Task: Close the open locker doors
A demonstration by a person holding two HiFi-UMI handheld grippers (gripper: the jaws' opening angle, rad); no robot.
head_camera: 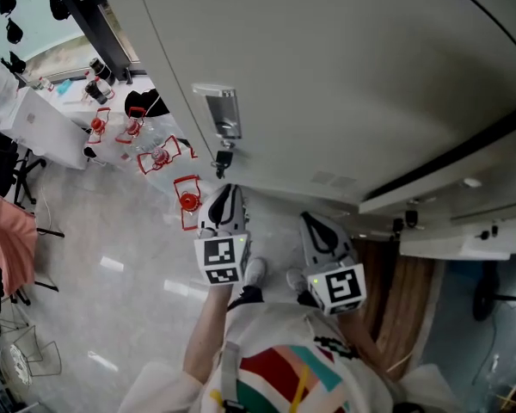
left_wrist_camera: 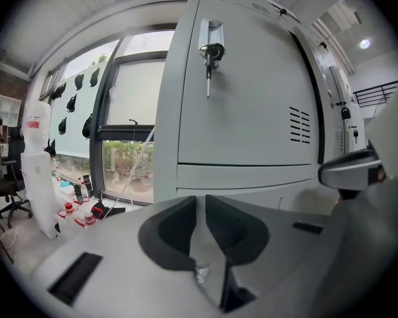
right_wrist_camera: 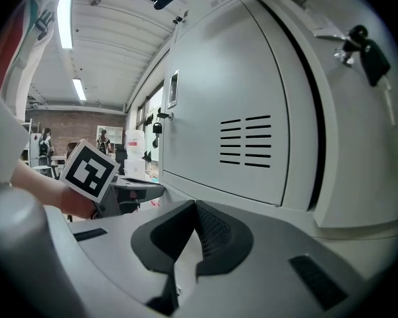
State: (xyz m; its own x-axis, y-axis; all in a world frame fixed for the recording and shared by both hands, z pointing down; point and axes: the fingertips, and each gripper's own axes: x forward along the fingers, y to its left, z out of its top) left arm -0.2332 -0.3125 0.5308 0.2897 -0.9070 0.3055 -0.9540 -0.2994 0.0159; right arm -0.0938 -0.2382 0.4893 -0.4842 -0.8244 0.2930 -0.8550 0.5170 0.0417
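Pale flooring dotted with red-capped bottles (head_camera: 159, 155) is seen in the head view beneath the grey locker door (head_camera: 327, 76). In the left gripper view, the left gripper (left_wrist_camera: 200, 201) is held nearly closed and empty before that door and its key (left_wrist_camera: 211, 53). In the right gripper view, the right gripper (right_wrist_camera: 194, 207) is likewise pinched on nothing. The key could be struck if a push is misplaced.

Left tool (head_camera: 226, 200), right tool (head_camera: 321, 228), jaws together

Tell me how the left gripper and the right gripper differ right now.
The left gripper reaches close under the hanging key; the right gripper sits farther from it. The left gripper faces the lock edge of the locker door; the right gripper faces its vent slots. Both are shut and empty.
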